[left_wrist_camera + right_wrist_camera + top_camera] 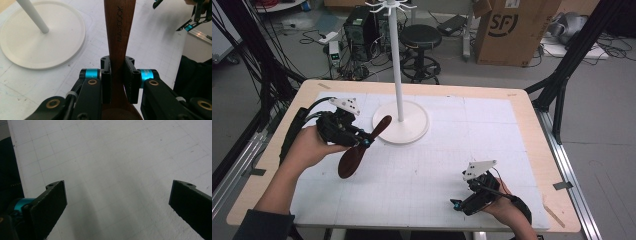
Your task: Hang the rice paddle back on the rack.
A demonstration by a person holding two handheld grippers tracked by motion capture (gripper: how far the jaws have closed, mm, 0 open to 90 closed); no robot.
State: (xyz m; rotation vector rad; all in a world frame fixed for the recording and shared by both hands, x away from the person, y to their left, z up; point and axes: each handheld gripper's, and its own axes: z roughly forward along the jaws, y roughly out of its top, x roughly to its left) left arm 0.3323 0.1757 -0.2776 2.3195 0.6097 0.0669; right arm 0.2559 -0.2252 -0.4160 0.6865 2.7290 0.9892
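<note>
Clamping a dark wooden spoon (119, 37) at the neck, just above the bowl, was the left gripper (119, 80), jaws pressed flat against both edges of the handle. Judged stiff, light and fairly smooth, likely to pivot between the pads if swung fast; best gripped where it already was, near the bowl, for balance. Pointed toward one o'clock in the high view, handle tip (383, 121) reaching over the edge of the round white base (414, 131) of the rack pole (396, 60), bowl hanging down toward seven o'clock, clear of the gridded mat (437, 165). Held from behind by the left hand (309, 147), forearm coming in from seven o'clock, wrist cocked so the spoon sat tilted, not level. Resting low at five o'clock on the mat was the right gripper (458, 204), well apart from the spoon, jaws spread wide with nothing between them, bare grid below the pads (53, 201). Curled around its rear was the right hand (502, 202), gripper aimed toward eight o'clock.
</note>
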